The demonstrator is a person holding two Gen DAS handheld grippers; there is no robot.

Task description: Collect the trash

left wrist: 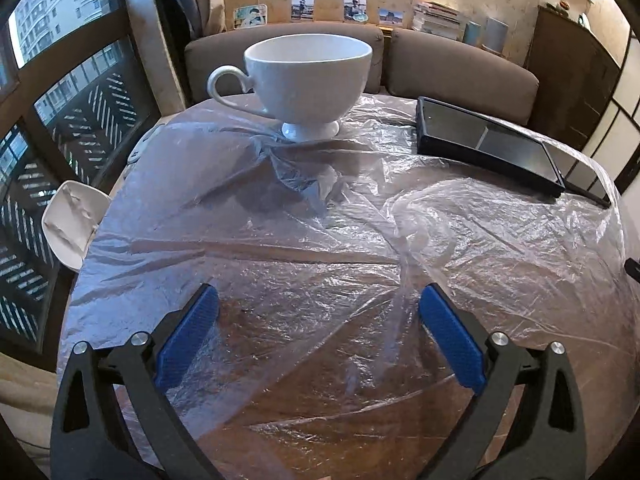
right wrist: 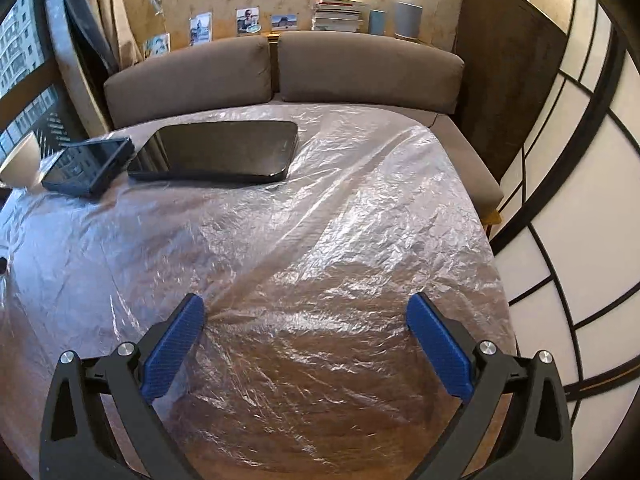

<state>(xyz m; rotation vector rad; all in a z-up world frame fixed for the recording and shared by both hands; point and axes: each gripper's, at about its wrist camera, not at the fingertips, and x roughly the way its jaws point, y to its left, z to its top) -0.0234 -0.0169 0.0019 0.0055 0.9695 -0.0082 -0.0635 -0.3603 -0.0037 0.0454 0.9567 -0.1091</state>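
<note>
A thin, crinkled clear plastic sheet lies spread over a round wooden table, bunched into folds near the middle. My left gripper hovers open over the near part of the sheet, its blue pads wide apart with nothing between them. In the right wrist view my right gripper also stands open above the sheet near the table's right side, holding nothing.
A white footed cup stands on the sheet at the far side. A small black device and a black tablet lie on it too. A white dish sits left of the table. A brown sofa runs behind.
</note>
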